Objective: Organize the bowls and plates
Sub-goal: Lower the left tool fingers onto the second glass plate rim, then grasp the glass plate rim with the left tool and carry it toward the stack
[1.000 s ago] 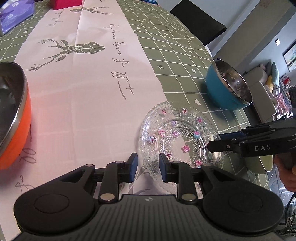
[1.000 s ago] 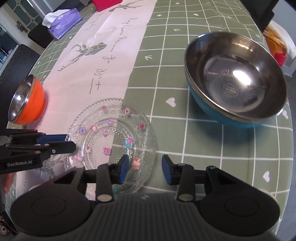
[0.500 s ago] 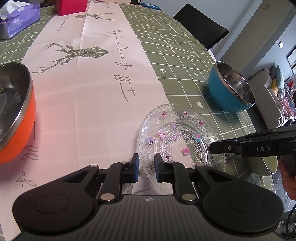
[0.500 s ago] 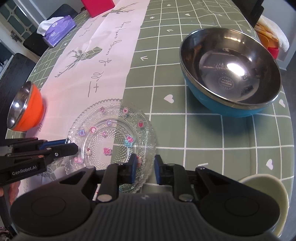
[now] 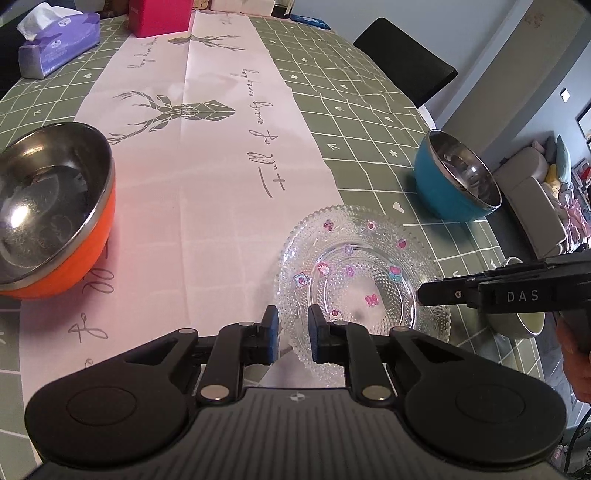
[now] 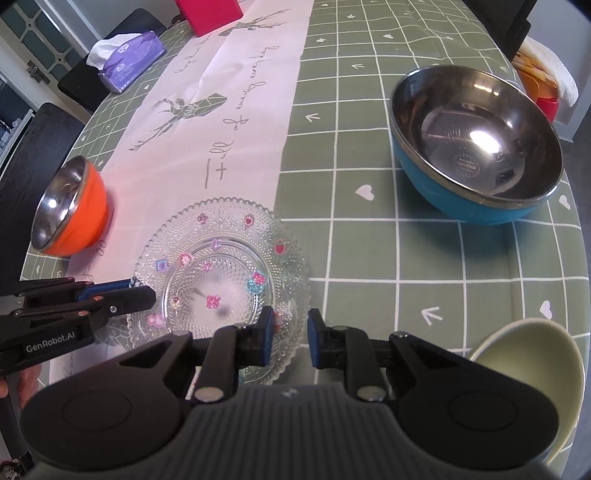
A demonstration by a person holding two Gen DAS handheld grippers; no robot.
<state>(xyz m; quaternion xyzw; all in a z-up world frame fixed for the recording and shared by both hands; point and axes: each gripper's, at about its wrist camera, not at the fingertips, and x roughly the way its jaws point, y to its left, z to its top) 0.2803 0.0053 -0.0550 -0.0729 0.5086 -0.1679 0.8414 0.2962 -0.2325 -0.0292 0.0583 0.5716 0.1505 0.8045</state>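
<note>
Left wrist view: orange bowl (image 5: 51, 218) sits far left on the table (image 5: 369, 110). Left claw (image 5: 291, 334) clamps the glass plate (image 5: 362, 280) at its near-left rim, right claw (image 6: 290, 338) the opposite edge, likely sharing the fragile load; blue bowl (image 6: 476, 147) waits rightward.

Three bowls: one orange bowl (image 5: 55, 210), one blue bowl (image 6: 476, 147), one pale green bowl (image 6: 532, 373); one glass plate (image 6: 221, 273); one tissue box (image 5: 59, 48); one pink box (image 5: 159, 16).
</note>
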